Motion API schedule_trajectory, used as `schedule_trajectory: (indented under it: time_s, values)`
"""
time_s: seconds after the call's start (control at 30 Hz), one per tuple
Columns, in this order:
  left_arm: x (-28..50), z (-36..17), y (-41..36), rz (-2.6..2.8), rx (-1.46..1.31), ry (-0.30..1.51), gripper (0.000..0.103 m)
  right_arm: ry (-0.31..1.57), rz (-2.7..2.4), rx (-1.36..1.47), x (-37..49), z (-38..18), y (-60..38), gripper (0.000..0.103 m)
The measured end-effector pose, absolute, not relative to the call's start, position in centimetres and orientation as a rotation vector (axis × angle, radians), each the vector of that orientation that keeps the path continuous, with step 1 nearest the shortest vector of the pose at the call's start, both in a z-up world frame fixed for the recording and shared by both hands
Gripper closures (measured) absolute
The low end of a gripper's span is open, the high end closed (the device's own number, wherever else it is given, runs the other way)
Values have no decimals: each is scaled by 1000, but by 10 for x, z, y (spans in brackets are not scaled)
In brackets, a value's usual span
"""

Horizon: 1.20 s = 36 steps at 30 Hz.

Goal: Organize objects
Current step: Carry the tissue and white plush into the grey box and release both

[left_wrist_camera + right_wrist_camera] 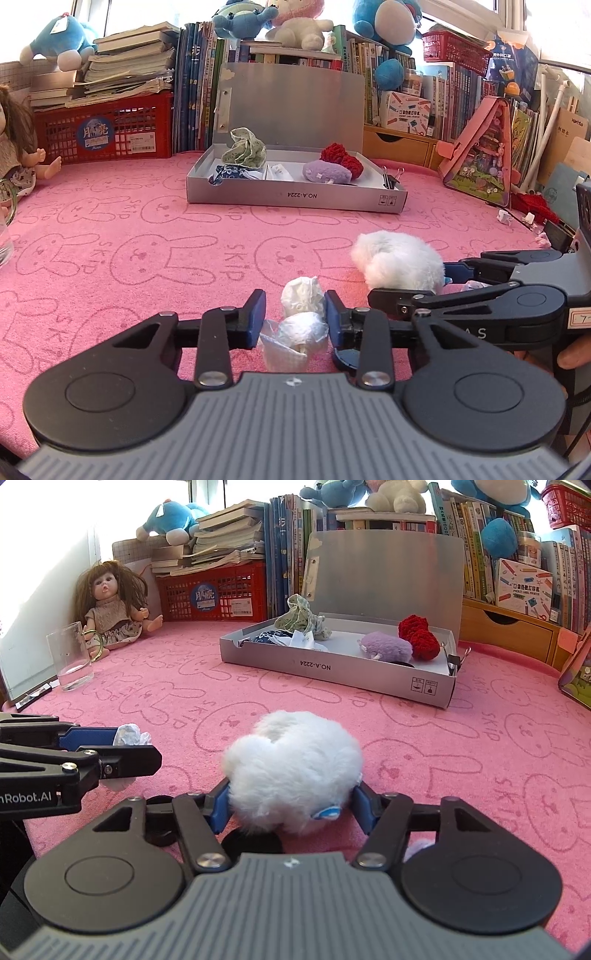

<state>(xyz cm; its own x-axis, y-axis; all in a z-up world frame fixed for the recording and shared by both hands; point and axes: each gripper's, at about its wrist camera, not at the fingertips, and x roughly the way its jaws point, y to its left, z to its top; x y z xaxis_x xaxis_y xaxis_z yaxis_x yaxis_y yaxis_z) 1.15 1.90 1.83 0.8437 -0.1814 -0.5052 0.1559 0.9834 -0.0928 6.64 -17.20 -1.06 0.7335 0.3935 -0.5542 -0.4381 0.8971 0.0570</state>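
We see the pink bunny-print cloth covering the whole work surface, running from our grippers up to the wall of books at twelve o'clock. Next in size, the open grey box sits on the cloth at about twelve o'clock from the left gripper and one o'clock from the right, its lid propped upright behind it. Inside it we make out a green patterned cloth bundle toward the left, a dark blue patterned one in front of that, a purple fuzzy piece and a red knitted piece toward the right. A red crate stands at ten o'clock, and a doll sits beside a clear glass at ten o'clock in the right wrist view.

Our right gripper has its blue pads against both sides of the white fluffy ball, which rests on the cloth and bulges above the fingers, at twelve o'clock from that camera. Our left gripper is clamped on the small white crumpled bundle, which also lies on the cloth, just at nine o'clock of the fluffy ball. The two grippers sit side by side, nearly touching.
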Motion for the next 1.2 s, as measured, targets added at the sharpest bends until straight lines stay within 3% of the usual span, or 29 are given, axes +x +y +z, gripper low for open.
schedule_trajectory:
  time_s: [1.0,1.07,1.1,1.13,1.2]
  values:
    - [81,49,26,-153,-59,506,67,558,371,-14,103,19,-185,45]
    - [83,50,26,-155,-57,501,67,554,366,-13,104,21,-186,46]
    - [84,51,25,-155,-55,498,67,553,363,-12,105,23,-186,51]
    - [85,52,25,-156,-54,494,66,552,355,-14,105,24,-186,63]
    - [88,54,24,-157,-55,491,67,555,343,-18,107,26,-187,67]
